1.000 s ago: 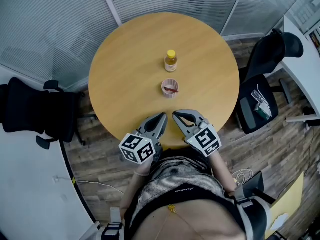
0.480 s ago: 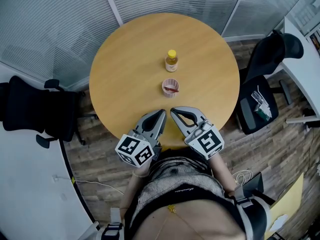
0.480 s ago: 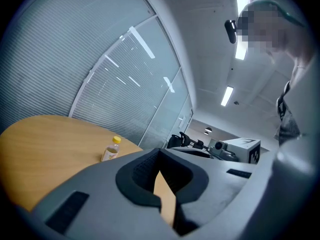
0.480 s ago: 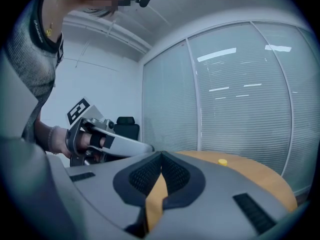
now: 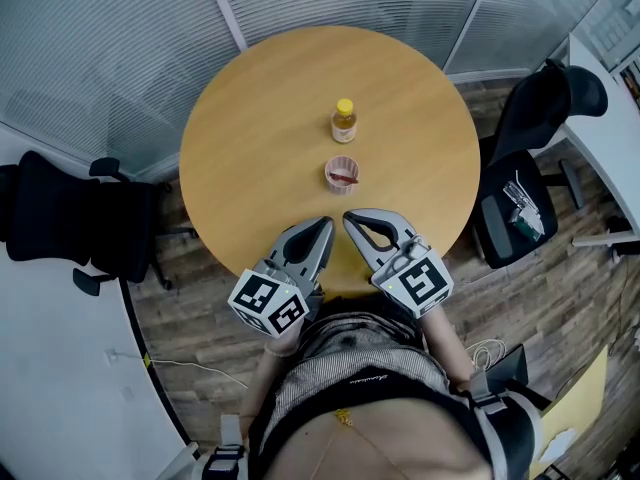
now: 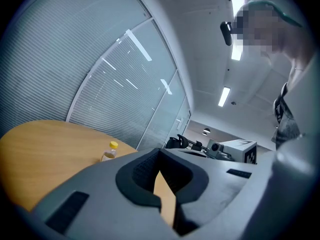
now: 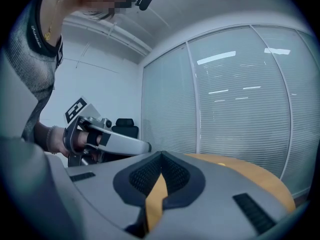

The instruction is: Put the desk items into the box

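**A:** Head view: left gripper [image 5: 322, 230] and right gripper [image 5: 352, 220] hover over the table [image 5: 250, 148] edge, tips close to each other.

**B:** The cup [image 5: 341, 175]?

**A:** Just ahead of both tips, with the bottle [image 5: 343, 121] farther ahead, beyond it.

**B:** Left gripper view: jaws pressed together with nothing between them. The bottle is ahead and to their left.

**A:** Right gripper view: jaws together too, and empty. The left gripper is near on their left.
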